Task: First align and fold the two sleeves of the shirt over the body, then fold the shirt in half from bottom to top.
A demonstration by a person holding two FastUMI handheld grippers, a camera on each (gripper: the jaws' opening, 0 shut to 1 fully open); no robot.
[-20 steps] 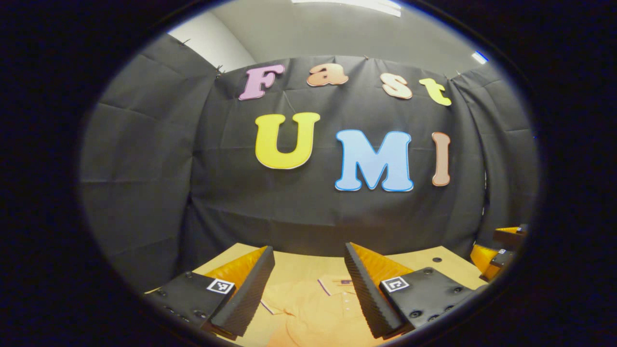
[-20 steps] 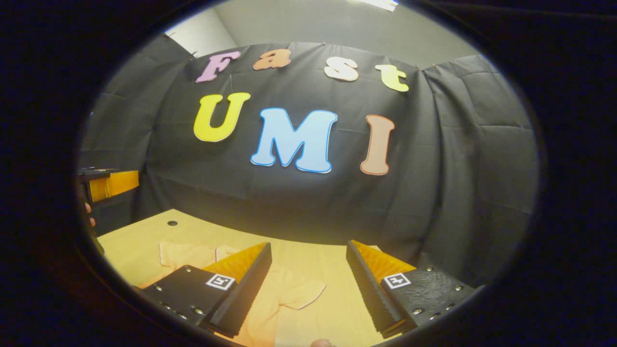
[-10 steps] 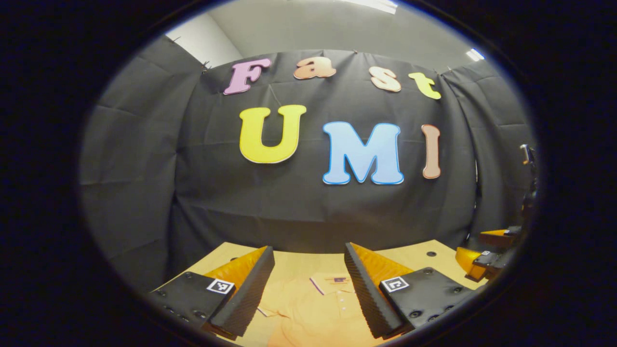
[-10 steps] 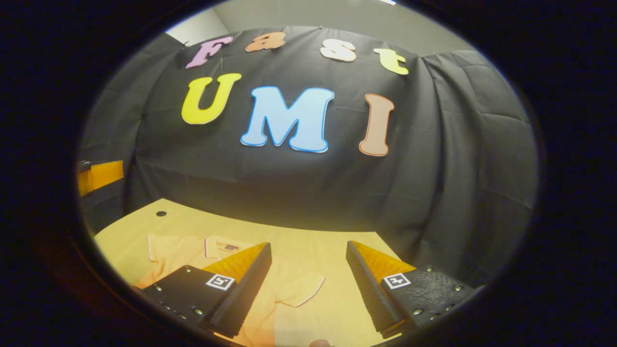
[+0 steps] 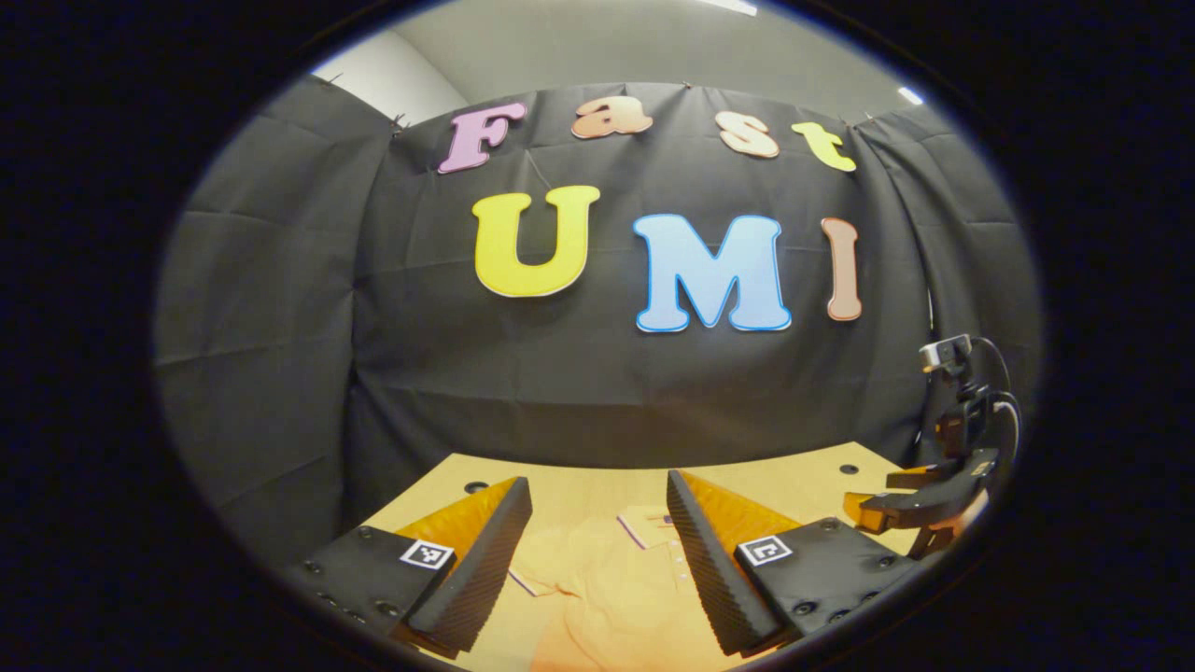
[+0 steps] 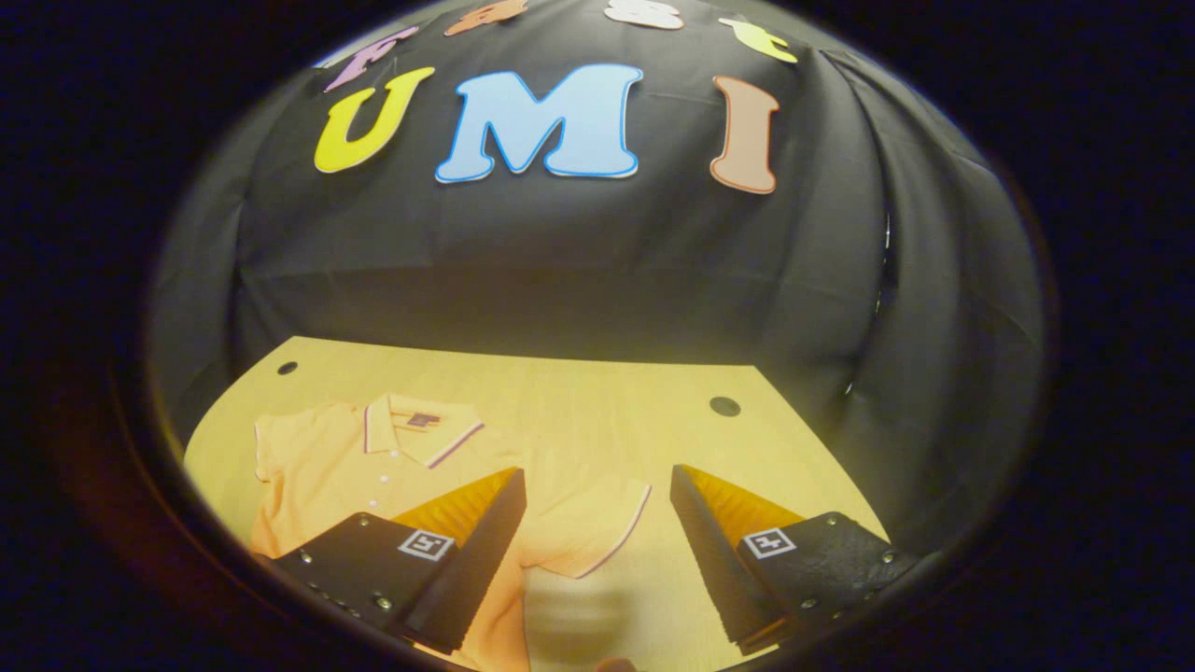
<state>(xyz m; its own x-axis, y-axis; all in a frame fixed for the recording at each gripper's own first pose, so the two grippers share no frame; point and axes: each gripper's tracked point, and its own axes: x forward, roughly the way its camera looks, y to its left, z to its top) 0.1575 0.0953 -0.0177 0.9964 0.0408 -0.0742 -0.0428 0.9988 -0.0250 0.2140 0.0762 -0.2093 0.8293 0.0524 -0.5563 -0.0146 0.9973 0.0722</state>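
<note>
You've tipped the right gripper (image 6: 597, 551) down over the last sec: where its view took in mostly booth wall w/ a strip of table, it now takes in most of the table (image 6: 579, 392) and the shirt (image 6: 373, 457) laid flat, collar (image 6: 411, 429) toward the far wall. The left gripper (image 5: 597, 560) has barely moved; its view sits a touch lower than before, and the right unit has slid further into its right edge, held above the table's far right corner.

What that means, by my read: you're still on approach. Neither sleeve is folded yet, so step one hasn't started.

Right jaws: released, wide apart, holding nothing, touching nothing. The shirt's near sleeve (image 6: 588, 532) lies in the gap between them, closer to the left finger, hem pointing toward the right finger. Shirt body runs under and past the left finger.

Left jaws: also released, wide, empty. The collar (image 5: 649, 527) and button placket sit between them, just off the right finger's inner face; the other sleeve's (image 5: 532, 579) trimmed edge peeks out beside the left finger. Can't tell height above the cloth in either view.

Likely next: drop the right onto that sleeve hem, pinch, carry it across the body.
</note>
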